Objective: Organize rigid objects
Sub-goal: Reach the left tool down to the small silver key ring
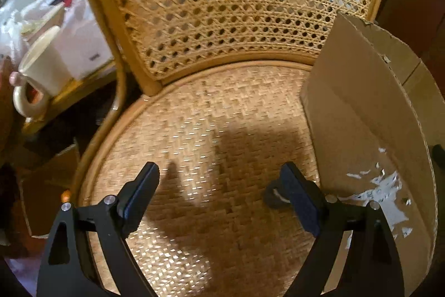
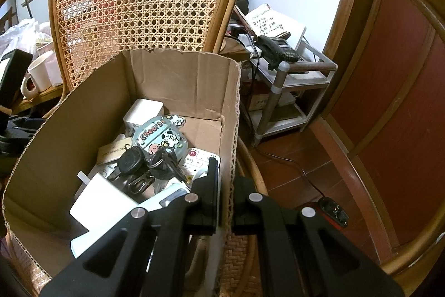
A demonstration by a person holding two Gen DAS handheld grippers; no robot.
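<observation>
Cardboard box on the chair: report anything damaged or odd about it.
The cardboard box has ragged, torn top edges, and in the left wrist view its outer wall carries white scraps of a peeled label. The right gripper is shut on the box's side wall, one finger inside, one outside.

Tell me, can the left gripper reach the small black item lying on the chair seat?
Probably yes. The left gripper is open above the seat, and the small black item lies uncovered beside its right finger.

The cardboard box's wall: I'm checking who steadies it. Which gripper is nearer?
Right. The right gripper is clamped on the cardboard box wall; the left gripper hangs open over the chair seat beside it.
</observation>
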